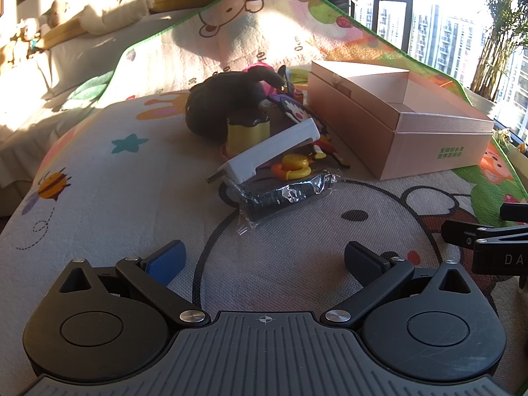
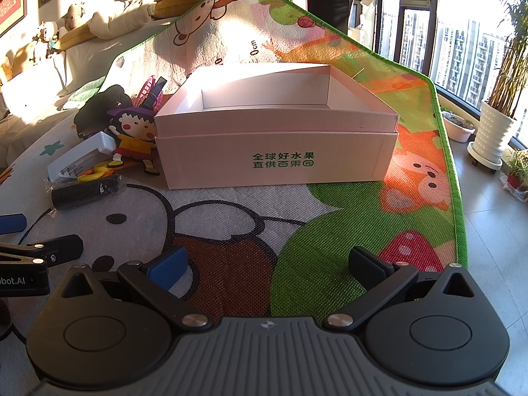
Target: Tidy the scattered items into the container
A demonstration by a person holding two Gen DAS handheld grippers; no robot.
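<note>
Nearest the lens: left gripper (image 1: 264, 260), jaws spread wide, nothing between them, hovering over the cartoon play mat (image 1: 109, 198).

Beyond, left to right on the mat:
- Black plush toy (image 1: 224, 99) — rearmost of the pile, slumped, a pink item partly hidden behind it.
- Yellow cup-shaped item with dark top (image 1: 248, 132), just in front of the plush.
- White rectangular device (image 1: 274, 150), tilted, resting on the things under it.
- Yellow-and-orange plastic toy (image 1: 293, 166), tucked beneath the white device.
- Black roll in clear wrap (image 1: 283, 194), lying on the mat at the front of the pile.
- Flat cartoon-girl figure (image 1: 297, 112), lying close against the box side.
- Pink cardboard box (image 1: 429, 138) — open, green lettering on its front, interior empty as far as visible, just right of the pile.

Right gripper (image 2: 269, 260): jaws likewise spread, holding nothing, facing the box front, over the mat's green patch.

Far right: white planter with tall plant (image 2: 495, 132) on the tiled floor.
</note>
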